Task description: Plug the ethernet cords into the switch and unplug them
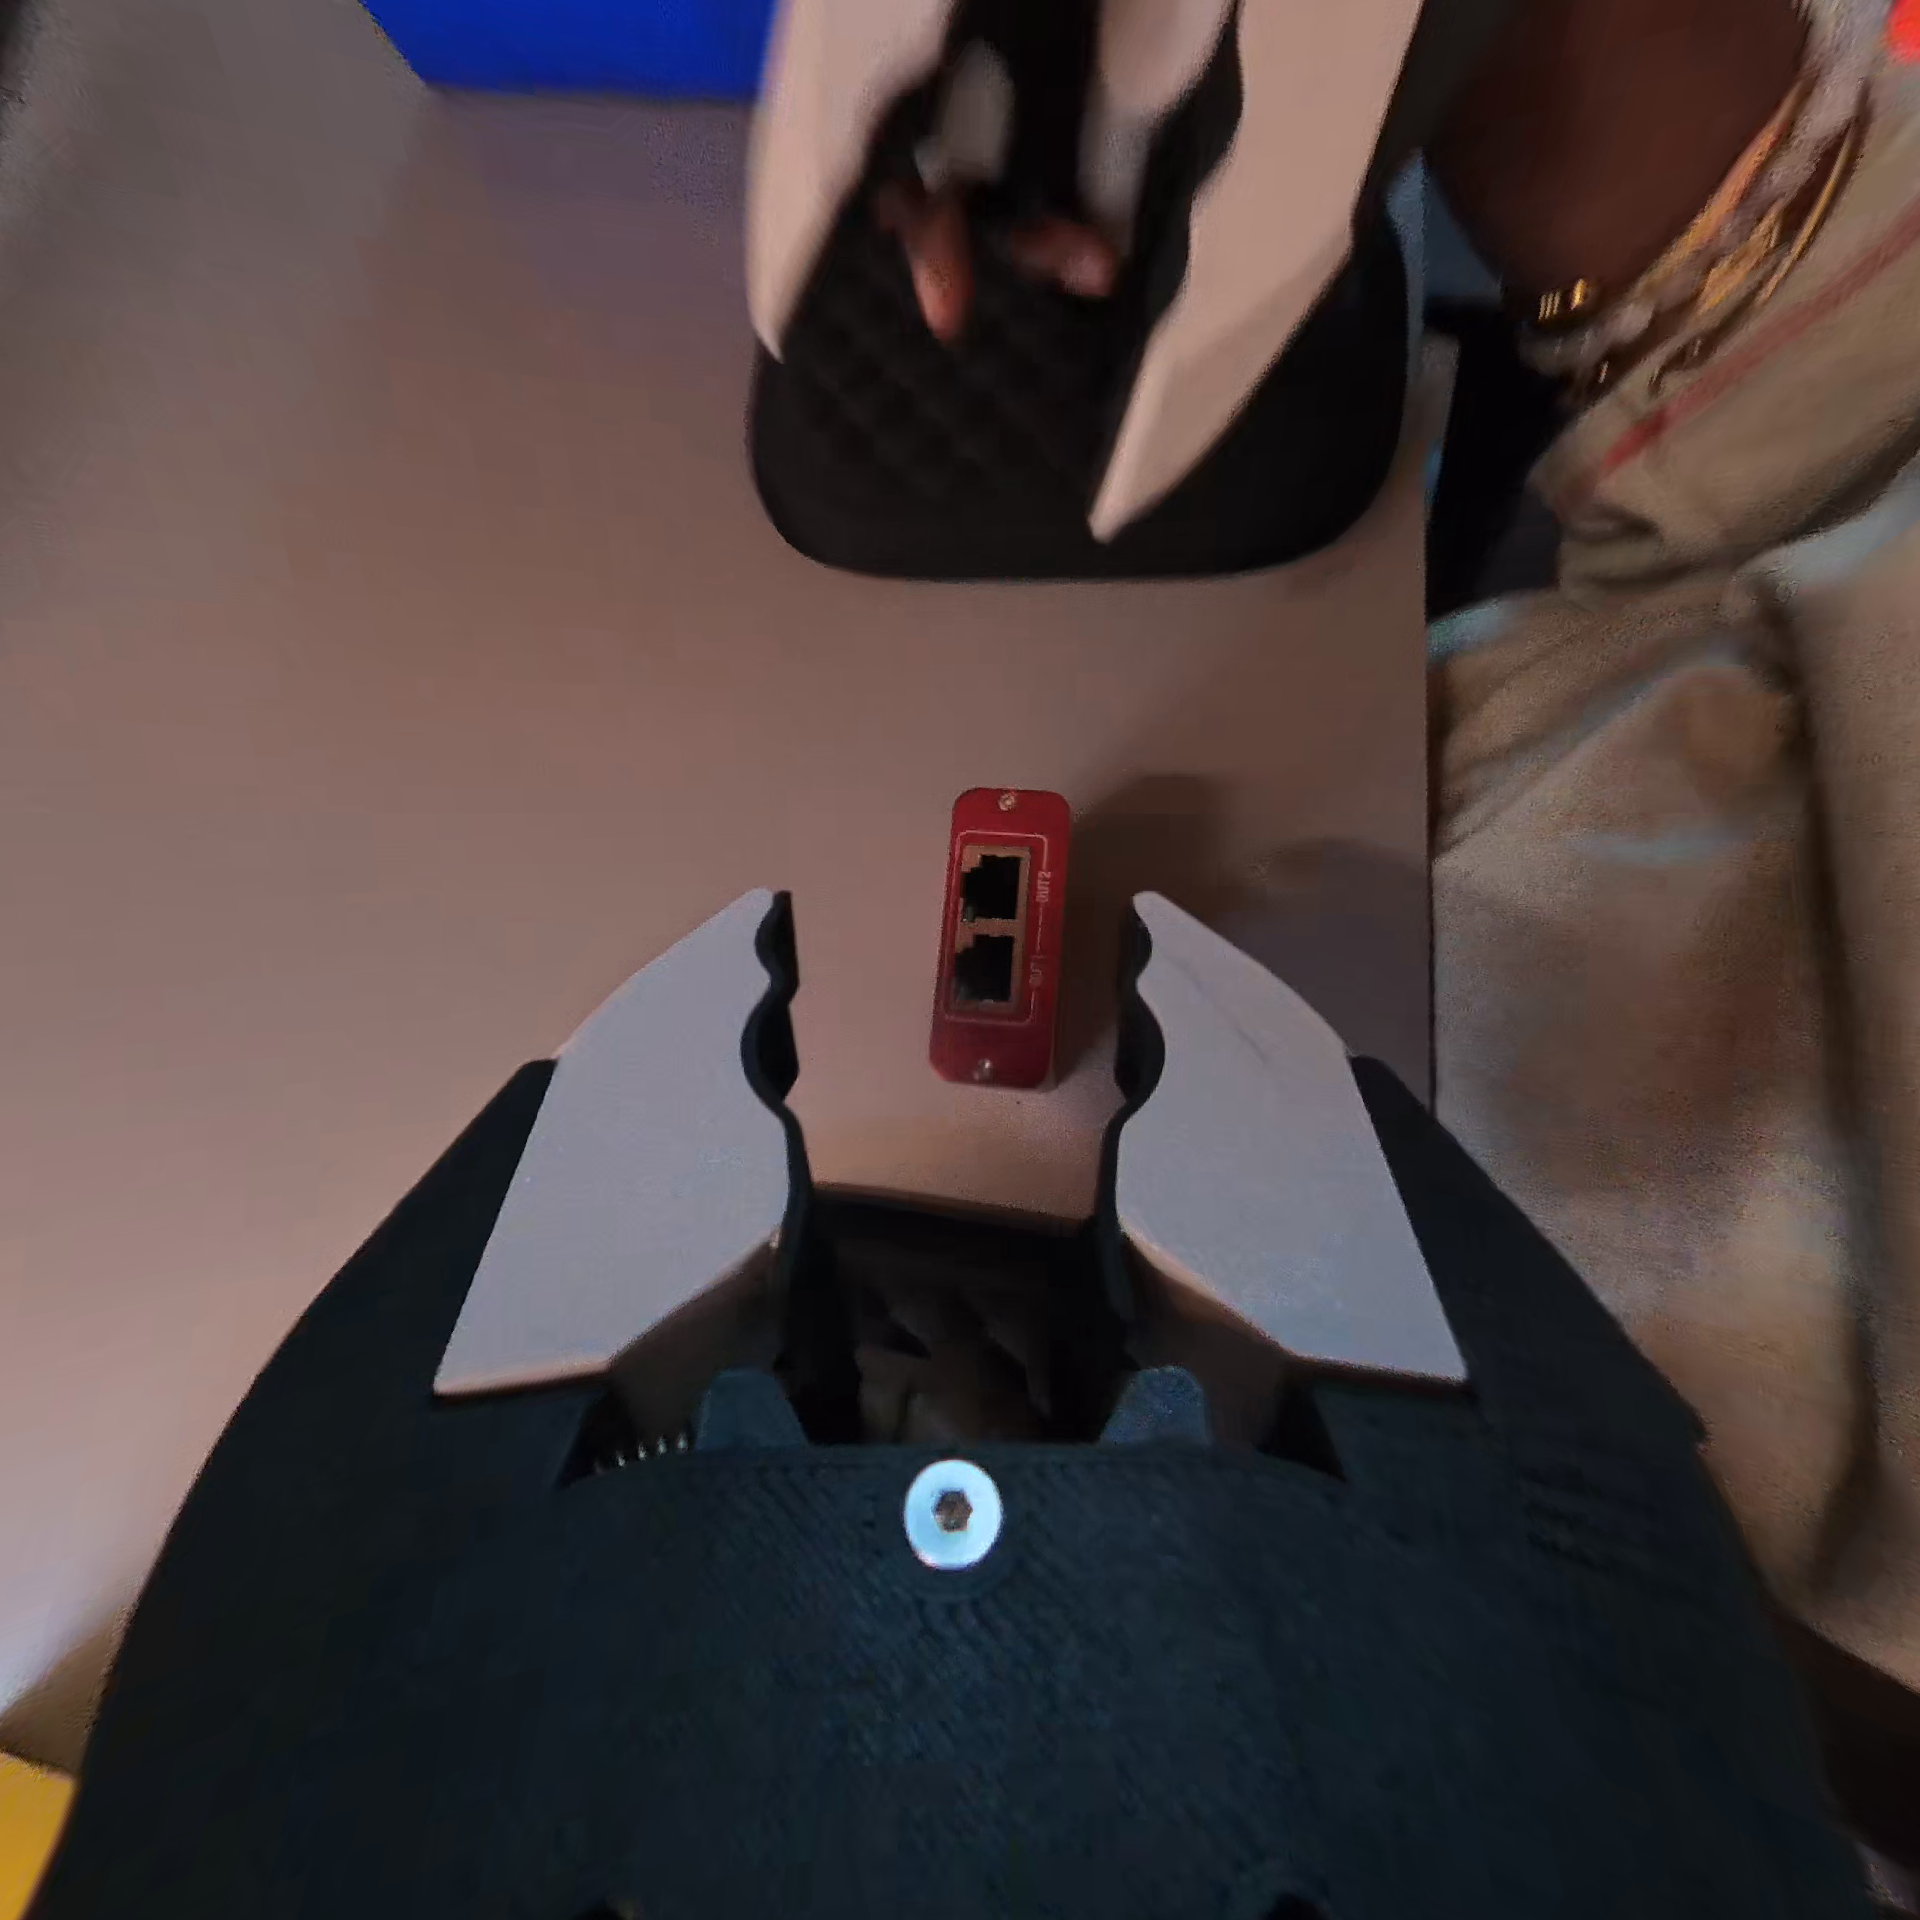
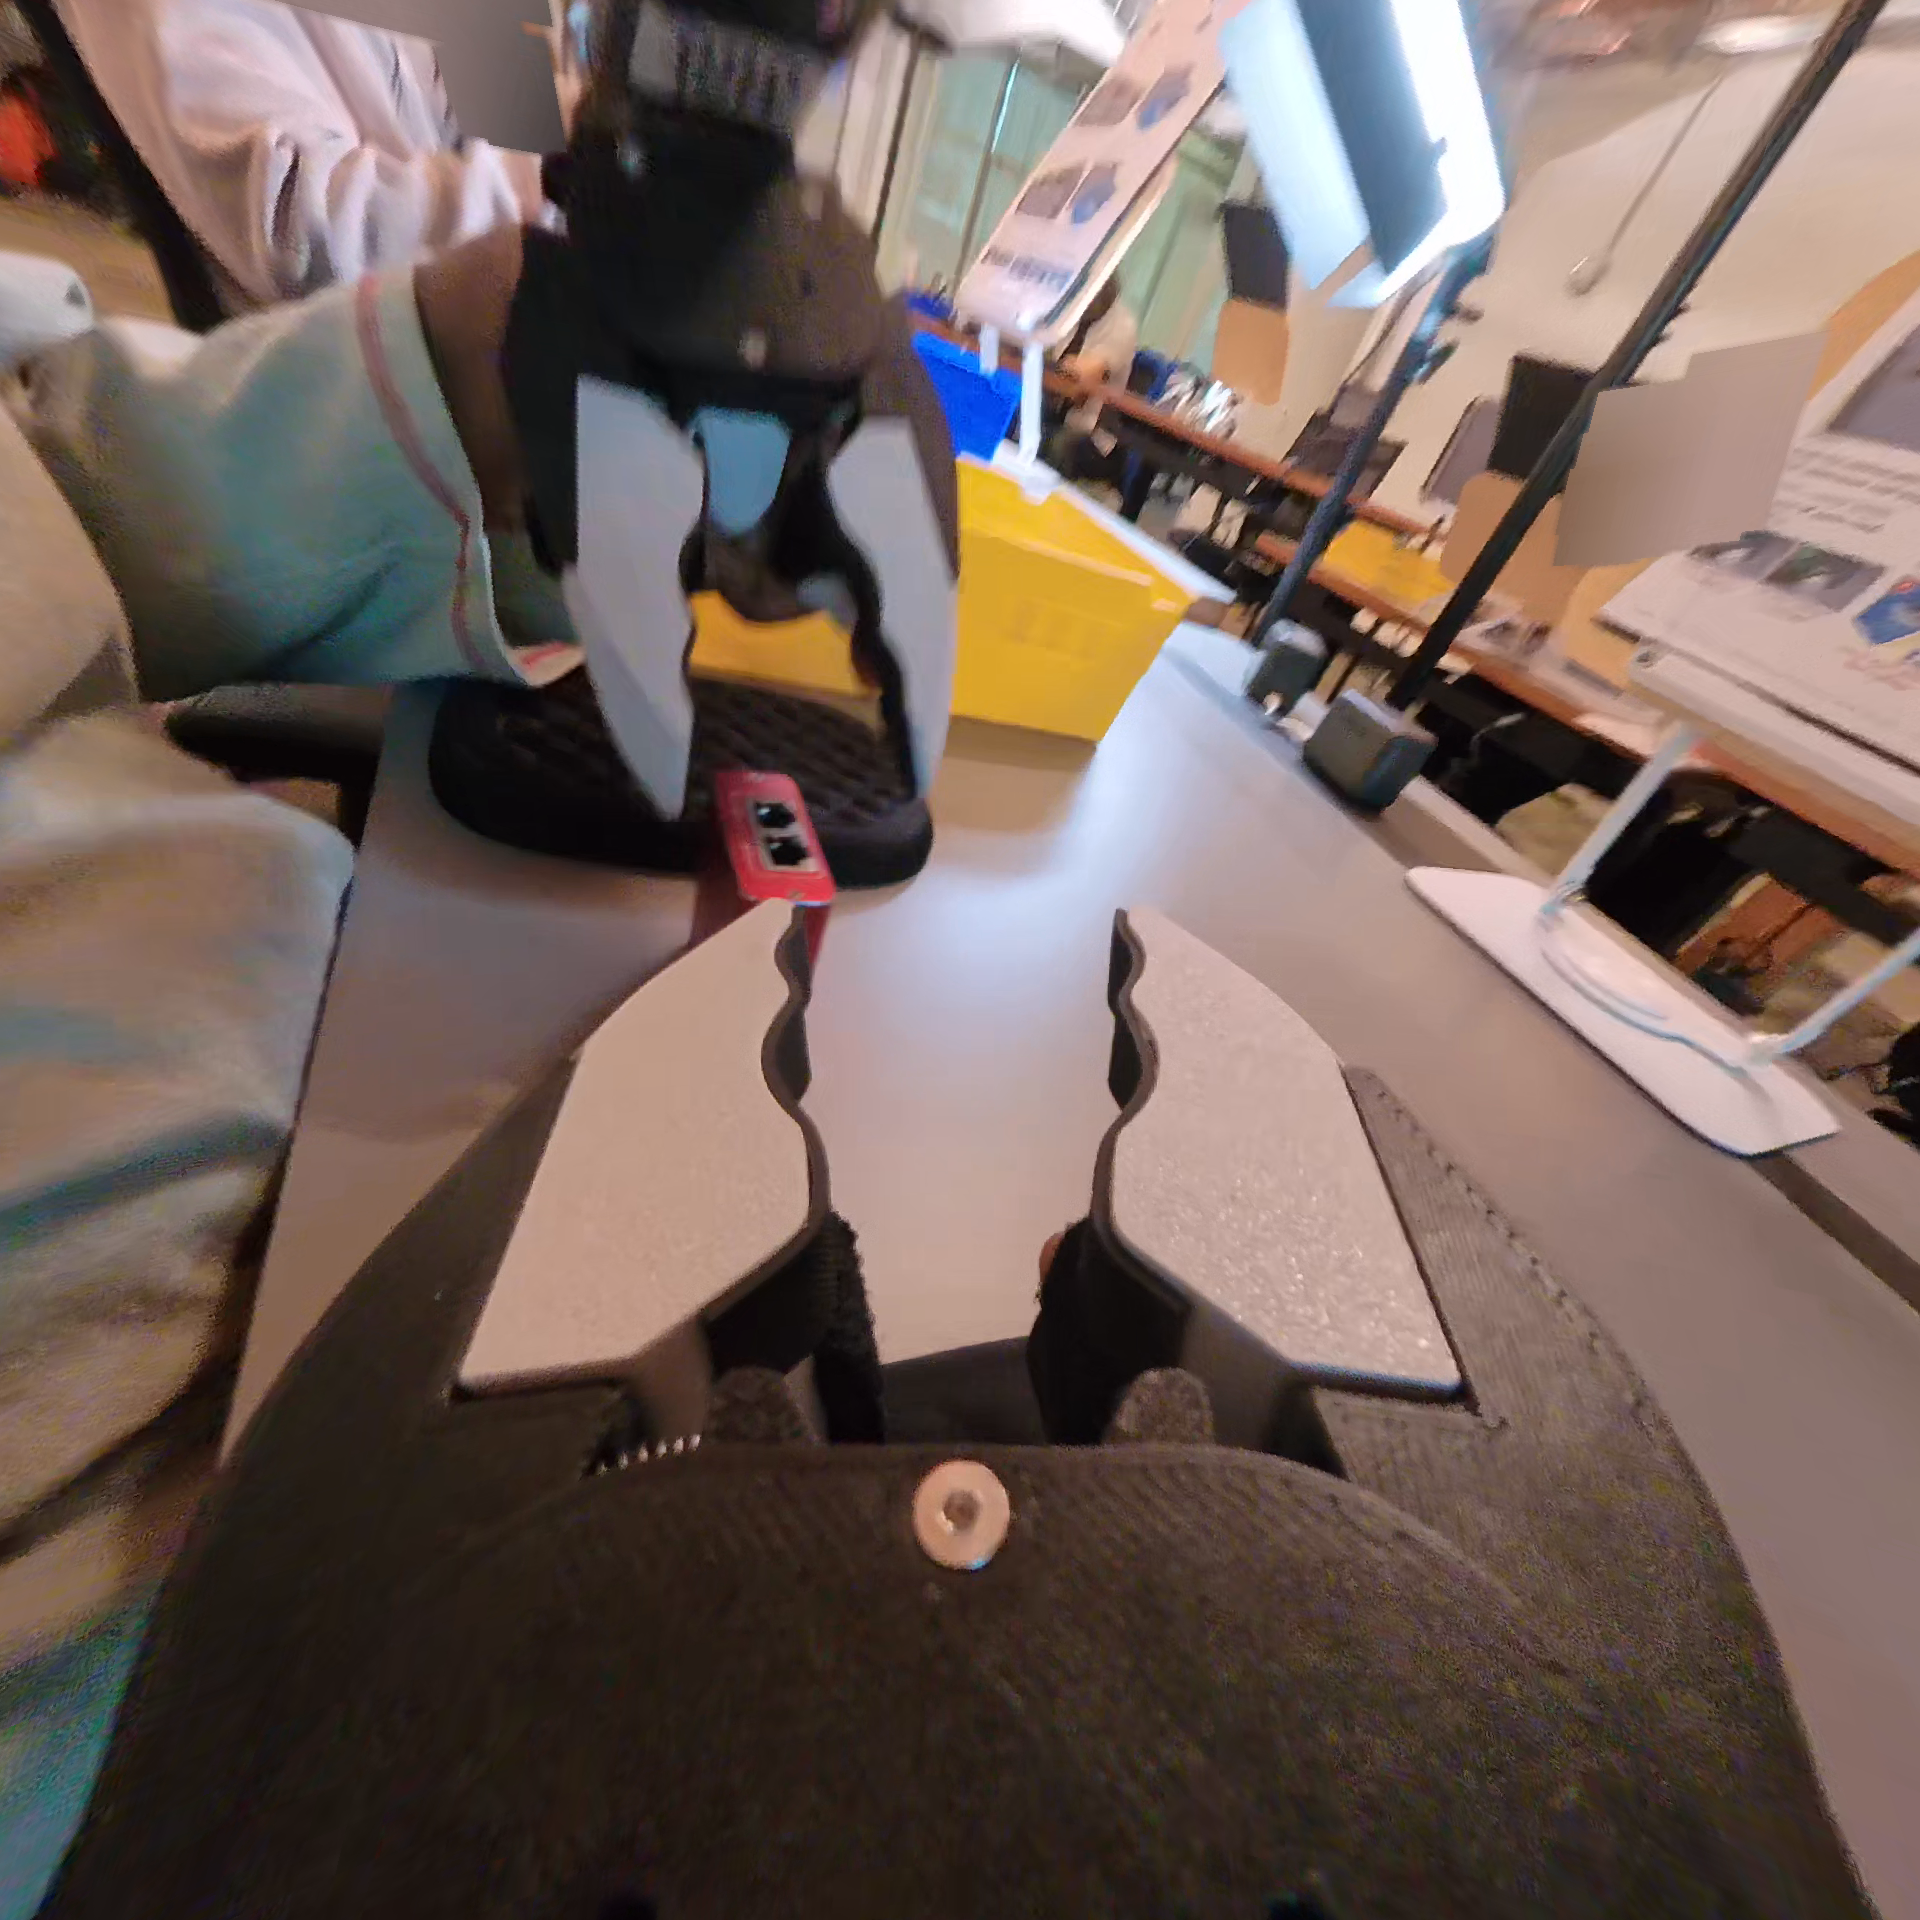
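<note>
A small red switch (image 1: 1003, 935) stands on the grey table (image 1: 416, 623), its two-port face turned up toward my left gripper; both ports are empty. My left gripper (image 1: 958, 906) is open, hovering over the switch, which shows between its fingertips. The right wrist view shows the switch (image 2: 779, 836) just beyond my open, empty right gripper (image 2: 956, 923), close to its left fingertip, with the left gripper (image 2: 795, 779) above it. The right gripper (image 1: 940, 436) also appears blurred at the top of the left wrist view. No ethernet cord is in view.
A black mesh pad (image 1: 935, 509) lies on the table beyond the switch. A yellow bin (image 2: 1049, 623) stands behind it, a blue bin (image 2: 966, 395) farther back. A white sign stand base (image 2: 1621, 1008) sits at the right. A person's beige sleeve (image 1: 1662, 935) runs along the table edge. Some 8 cm of space lies between my two pairs of fingers.
</note>
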Demonstrator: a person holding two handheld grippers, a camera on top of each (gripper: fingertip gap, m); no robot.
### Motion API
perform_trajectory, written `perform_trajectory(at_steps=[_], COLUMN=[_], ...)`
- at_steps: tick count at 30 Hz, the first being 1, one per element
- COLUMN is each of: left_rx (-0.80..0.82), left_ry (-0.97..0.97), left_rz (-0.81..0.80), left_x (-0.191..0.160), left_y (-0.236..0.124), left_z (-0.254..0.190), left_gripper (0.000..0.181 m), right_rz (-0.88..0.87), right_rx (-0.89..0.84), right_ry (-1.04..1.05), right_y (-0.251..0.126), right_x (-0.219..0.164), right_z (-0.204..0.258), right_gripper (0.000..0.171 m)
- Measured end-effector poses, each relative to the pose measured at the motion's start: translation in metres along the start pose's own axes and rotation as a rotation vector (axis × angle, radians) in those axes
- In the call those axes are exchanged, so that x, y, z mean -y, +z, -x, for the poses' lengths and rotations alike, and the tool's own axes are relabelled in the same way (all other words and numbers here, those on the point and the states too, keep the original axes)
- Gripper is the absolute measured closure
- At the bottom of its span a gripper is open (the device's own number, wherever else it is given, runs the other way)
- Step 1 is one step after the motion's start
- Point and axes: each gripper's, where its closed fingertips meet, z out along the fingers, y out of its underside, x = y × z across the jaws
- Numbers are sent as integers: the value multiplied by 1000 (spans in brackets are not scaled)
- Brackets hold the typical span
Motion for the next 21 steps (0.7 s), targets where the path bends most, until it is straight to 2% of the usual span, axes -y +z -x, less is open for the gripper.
perform_trajectory(at_steps=[1,4,6,9,12,18,21], left_rx=[46,224,341,542,688,843,859], left_ry=[-14,-71,-98,-186,-218,-272,-274], left_rz=[-55,-239,-347,-426,-483,-523,-526], left_x=[5,14,16,8,-8,-31,-34], left_y=[-12,-61,-100,-158,-201,-244,-248], left_z=[3,16,26,47,54,62,62], left_gripper=[121,121,121,122,126,130,132], right_rz=[53,226,259,311,375,401,426], right_rx=[24,66,96,81,116,167,126], right_ry=[-10,-42,-18,-11,-39,-57,-7], right_y=[5,24,39,54,58,67,70], right_x=[-4,-19,-19,-25,-34,-33,-33], right_z=[6,20,29,31,37,52,48], right_gripper=[115,114,114,119,122,122,137])
